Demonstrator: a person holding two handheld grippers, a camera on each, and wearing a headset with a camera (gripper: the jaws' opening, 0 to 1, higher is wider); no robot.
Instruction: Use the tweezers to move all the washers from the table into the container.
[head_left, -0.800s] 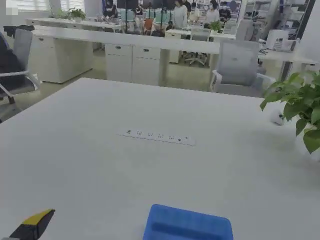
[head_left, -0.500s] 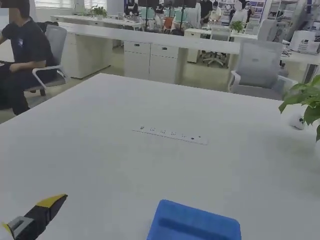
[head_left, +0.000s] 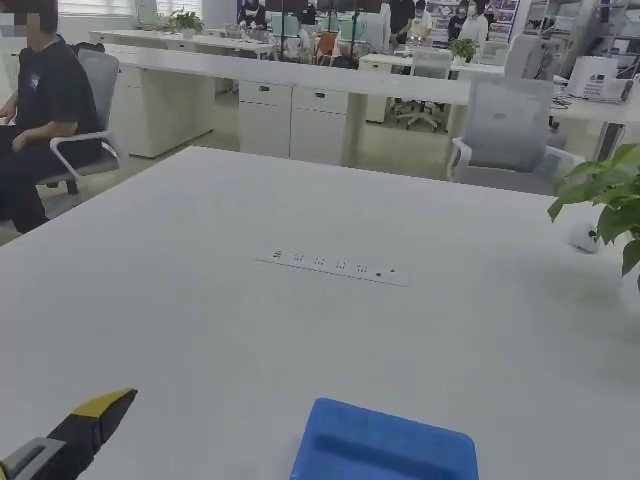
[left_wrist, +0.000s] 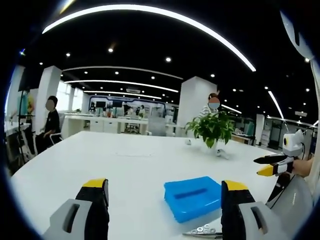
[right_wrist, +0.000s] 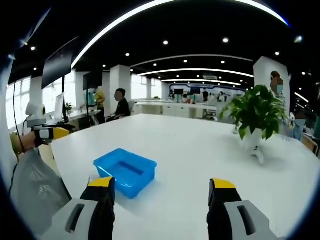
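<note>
**Left tool** (left_wrist: 164, 184): jaws apart, nothing between them, held above the surface (left_wrist: 125, 170).
**Right tool** (right_wrist: 160, 184): jaws apart, empty; in the left gripper view it hangs at 3 o'clock (left_wrist: 272, 165).
**Washers** (left_wrist: 202, 229): a short silvery row on the surface, at 5 o'clock from the container, by the left tool's right jaw.
**Tweezers** (left_wrist: 192, 233): probably the thin silvery piece lying with them, not picked up.
**Container** (right_wrist: 125, 170): blue, open, interior looks bare.
**Progress**: apparently none moved; grasping the tweezers and every transfer remain.
**Room**: bare surface all round the container; power strip (head_left: 332, 267) at 12 o'clock, well apart; plant (right_wrist: 255, 115) at 2 o'clock, far; the surface's edge lies close behind the washers.
</note>
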